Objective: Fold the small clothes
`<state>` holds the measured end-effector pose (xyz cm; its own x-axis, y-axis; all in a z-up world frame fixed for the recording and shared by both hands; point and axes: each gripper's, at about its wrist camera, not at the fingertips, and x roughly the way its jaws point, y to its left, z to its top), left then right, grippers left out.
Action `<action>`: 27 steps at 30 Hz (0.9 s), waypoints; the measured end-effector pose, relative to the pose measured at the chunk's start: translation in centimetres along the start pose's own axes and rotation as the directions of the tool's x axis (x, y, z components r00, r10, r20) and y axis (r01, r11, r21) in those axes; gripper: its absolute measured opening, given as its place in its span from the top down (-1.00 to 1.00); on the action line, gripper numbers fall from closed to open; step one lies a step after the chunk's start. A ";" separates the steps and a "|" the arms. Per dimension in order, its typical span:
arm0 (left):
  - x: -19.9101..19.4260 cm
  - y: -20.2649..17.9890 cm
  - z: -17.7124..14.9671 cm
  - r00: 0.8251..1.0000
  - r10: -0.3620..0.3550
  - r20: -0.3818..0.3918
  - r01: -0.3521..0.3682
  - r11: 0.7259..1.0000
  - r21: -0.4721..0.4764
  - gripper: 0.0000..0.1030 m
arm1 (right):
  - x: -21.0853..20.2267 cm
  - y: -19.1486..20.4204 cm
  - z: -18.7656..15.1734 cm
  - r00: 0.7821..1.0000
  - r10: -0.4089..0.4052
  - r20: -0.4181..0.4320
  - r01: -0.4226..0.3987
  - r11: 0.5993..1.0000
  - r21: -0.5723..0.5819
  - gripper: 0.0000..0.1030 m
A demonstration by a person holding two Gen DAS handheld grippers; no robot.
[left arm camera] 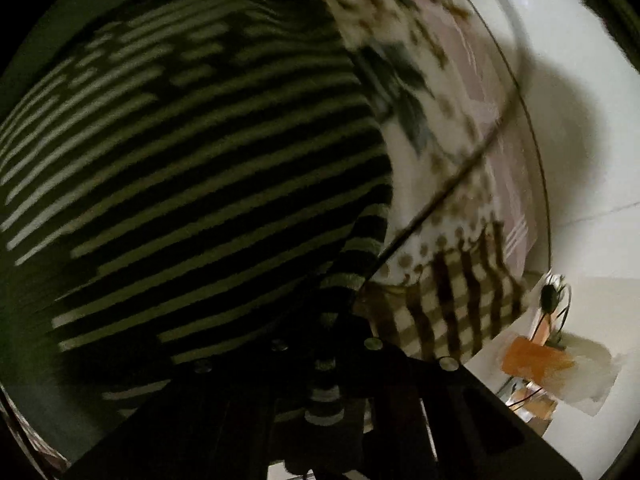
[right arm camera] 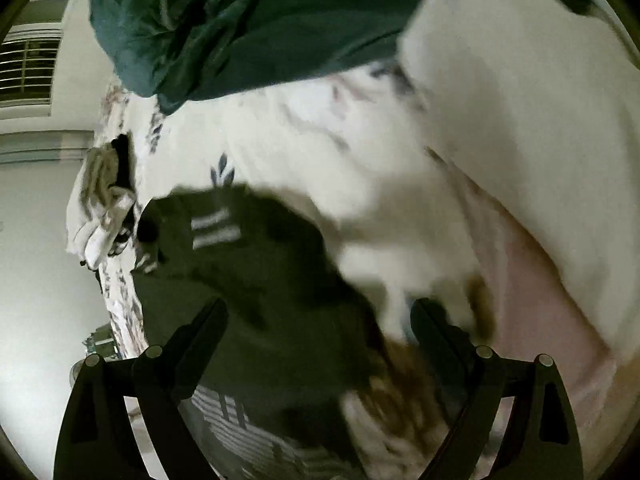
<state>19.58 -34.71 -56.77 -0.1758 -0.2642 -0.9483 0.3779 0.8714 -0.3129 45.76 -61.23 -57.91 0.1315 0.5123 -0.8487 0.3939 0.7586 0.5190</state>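
The left gripper (left arm camera: 324,396) pinches the striped garment's (left arm camera: 192,168) edge above the floral bedsheet (left arm camera: 448,92), the right gripper (right arm camera: 320,308) hangs spread over its dark fabric, so I'd grab the opposite edge and keep the fold taut

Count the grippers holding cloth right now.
1. The left gripper pinches the striped garment. The right gripper is open above it, holding nothing. Blur may hide contact.
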 end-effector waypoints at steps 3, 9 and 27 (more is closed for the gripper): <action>-2.2 2.2 -0.2 0.999 -0.011 0.044 0.013 0.999 -0.049 0.90 | 3.3 0.9 2.2 0.996 -0.040 -0.086 0.041 0.999 0.011 -0.83; -6.0 7.2 -1.5 0.992 -0.010 0.128 0.032 0.984 -0.174 0.90 | 5.7 3.8 2.0 0.990 -0.109 -0.094 0.104 0.993 -0.054 0.67; -13.6 20.6 -12.7 0.941 -0.022 0.337 0.207 0.827 -0.523 0.91 | 3.7 30.1 -1.9 0.925 -0.381 0.018 0.368 0.880 -0.300 0.81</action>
<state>18.24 -7.91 -49.66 0.1325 -0.4071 -0.9037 -0.1993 0.8822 -0.4266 56.38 -35.77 -45.21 -0.0118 0.1777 -0.9840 0.1219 0.9770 0.1749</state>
